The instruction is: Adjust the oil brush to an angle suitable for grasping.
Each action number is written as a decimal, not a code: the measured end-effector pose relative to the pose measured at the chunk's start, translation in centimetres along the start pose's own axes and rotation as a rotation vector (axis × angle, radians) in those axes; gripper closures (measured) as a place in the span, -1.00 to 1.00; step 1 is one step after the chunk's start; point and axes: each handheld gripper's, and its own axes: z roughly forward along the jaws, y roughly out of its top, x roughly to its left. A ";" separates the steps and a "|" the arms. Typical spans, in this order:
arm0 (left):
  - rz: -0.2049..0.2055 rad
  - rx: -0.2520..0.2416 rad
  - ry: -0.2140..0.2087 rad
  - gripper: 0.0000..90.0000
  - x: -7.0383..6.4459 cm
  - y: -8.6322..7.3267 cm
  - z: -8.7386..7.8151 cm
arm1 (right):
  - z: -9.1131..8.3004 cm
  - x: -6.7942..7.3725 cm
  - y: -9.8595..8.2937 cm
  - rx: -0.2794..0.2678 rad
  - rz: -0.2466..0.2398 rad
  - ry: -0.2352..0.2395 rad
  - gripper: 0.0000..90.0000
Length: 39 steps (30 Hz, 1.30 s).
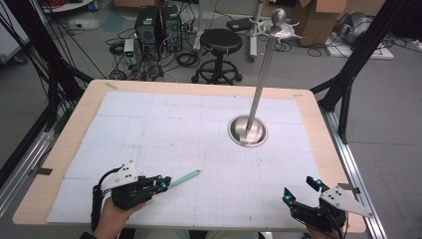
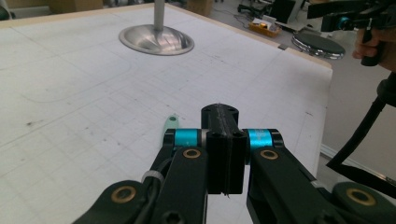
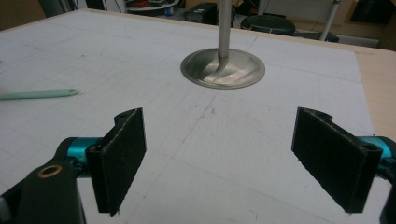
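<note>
In the lower left of the high view, the left gripper [image 1: 163,185] has its jaws closed on a green stick [image 1: 185,178]. The right gripper view shows the stick's end hole; the right gripper [image 3: 233,158] has its jaws wide apart, holding nothing.

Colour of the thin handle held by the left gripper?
Pale mint green handle; clearest in the high view.

Even, soft overhead light falls on the white table [image 1: 149,129], with faint shadows. The steel stand base [image 1: 247,131] carries bright streaks of glare. Both gripper views are softly blurred, the near jaws out of focus; the high view bows toward its edges.
</note>
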 end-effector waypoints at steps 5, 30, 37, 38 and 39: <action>0.008 0.065 -0.022 0.99 -0.3 0.2 1.9 | 0.2 0.0 0.0 0.006 -0.004 0.002 -0.64; 0.034 0.391 0.133 0.99 1.4 -0.3 8.1 | 0.4 0.0 0.0 0.025 0.002 0.010 -0.63; 0.023 0.381 0.148 0.99 2.4 -0.3 7.9 | 0.4 0.0 -0.1 0.029 0.000 0.009 -0.63; 0.016 0.380 0.154 0.99 2.5 -0.3 7.9 | 0.4 0.0 -0.1 0.030 -0.002 0.009 -0.63; 0.016 0.380 0.154 0.99 2.5 -0.3 7.9 | 0.4 0.0 -0.1 0.030 -0.002 0.009 -0.63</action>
